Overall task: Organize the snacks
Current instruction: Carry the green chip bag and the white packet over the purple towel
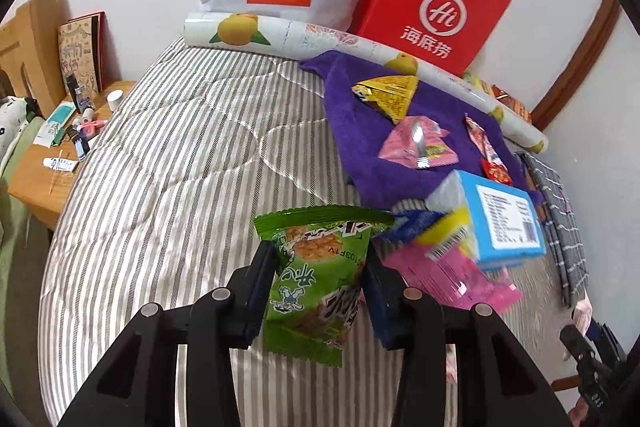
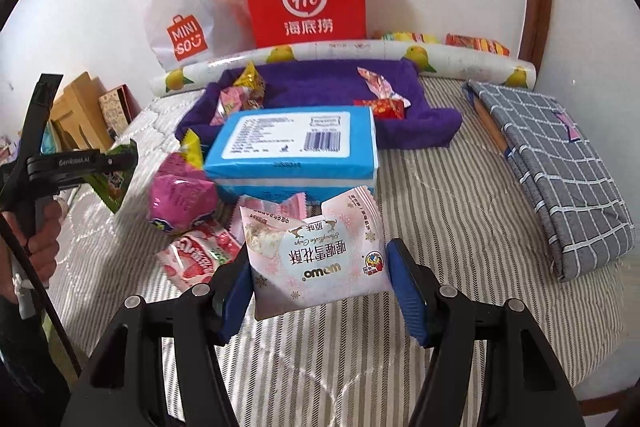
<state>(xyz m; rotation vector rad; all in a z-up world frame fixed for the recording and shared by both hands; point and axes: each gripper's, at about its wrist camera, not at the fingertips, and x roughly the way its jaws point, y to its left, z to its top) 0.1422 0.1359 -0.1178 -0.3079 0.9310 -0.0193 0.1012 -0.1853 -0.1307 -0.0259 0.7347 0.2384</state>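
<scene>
Left wrist view: left gripper (image 1: 318,283) clamped green snack packet (image 1: 316,275) above striped quilt (image 1: 168,155) | right gripper (image 2: 318,279) gripped pink pastry packet (image 2: 316,251), just before blue tissue pack (image 2: 294,147)

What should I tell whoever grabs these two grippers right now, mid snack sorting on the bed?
Left gripper: shut on the green snack packet, held off the striped quilt.
Right gripper: shut on the pale pink snowflake-crisp packet, also held up.
Done: four snacks lie on the purple towel, among them the yellow triangular packet.
Left: place both held packets; then the loose pink packets beside the blue tissue pack. Where each belongs isn't shown.
</scene>
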